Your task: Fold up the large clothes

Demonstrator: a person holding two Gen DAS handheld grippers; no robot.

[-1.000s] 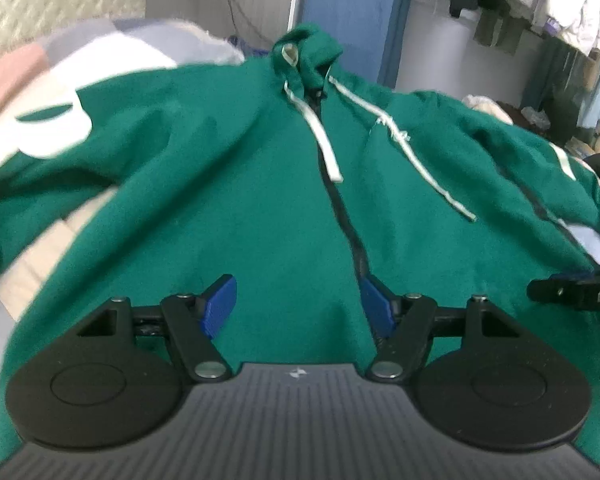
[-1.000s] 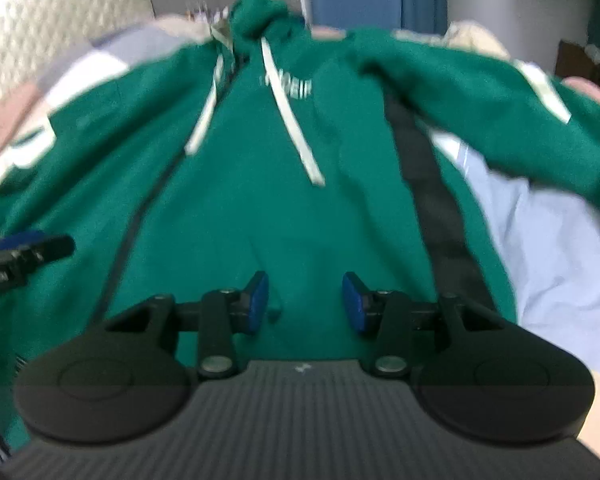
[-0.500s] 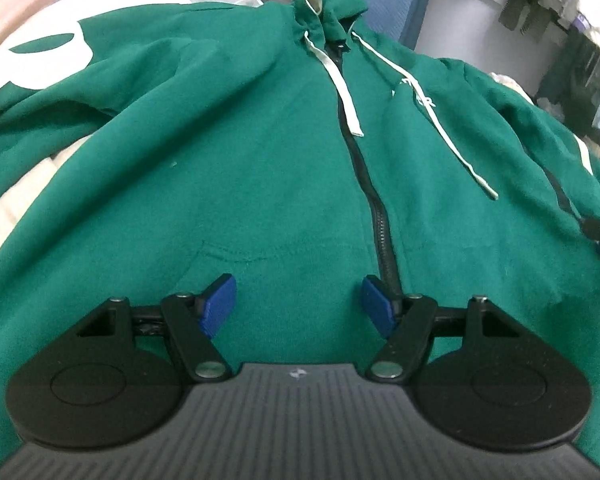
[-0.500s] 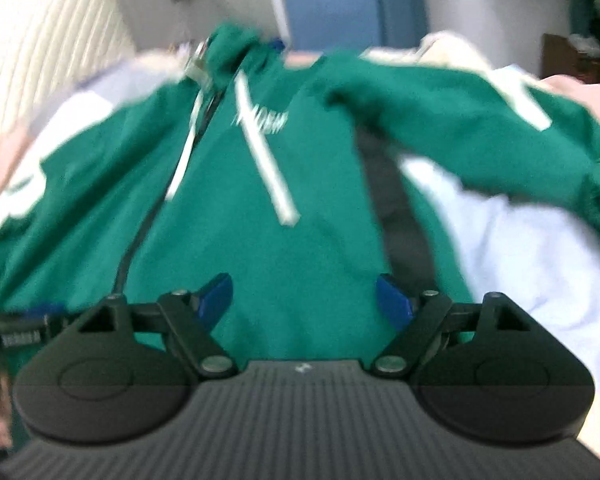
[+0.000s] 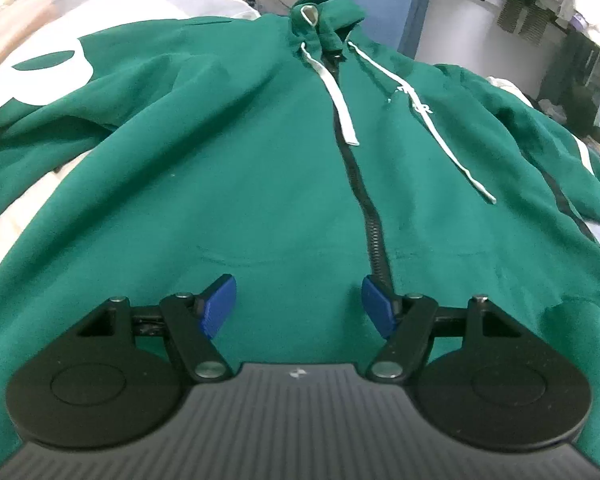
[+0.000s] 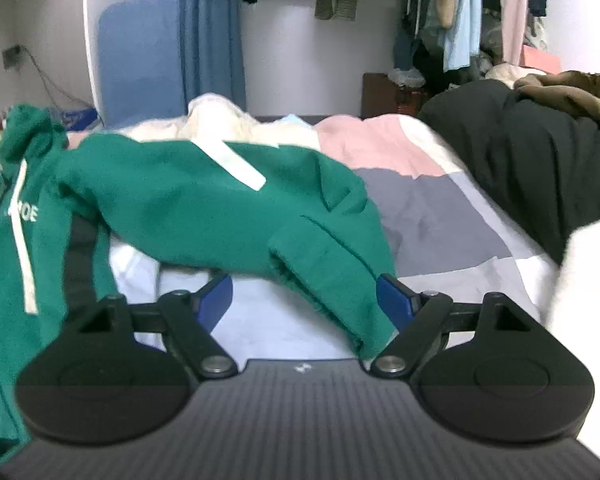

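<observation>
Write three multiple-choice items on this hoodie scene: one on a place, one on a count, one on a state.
1. Where does the hoodie lie?
A. on a patchwork bed cover
B. on a hanger
C. in a basket

2. How many white drawstrings hang from the hood?
A. one
B. two
C. four

3. How is the zipper?
A. fully open
B. missing
C. closed

Key: 1 A, pink, grey and white bed cover shows beside the sleeve. 2 B, one cord runs down each side of the zipper. 3 C, the teeth join both front panels between the open left claw's fingers.
</observation>
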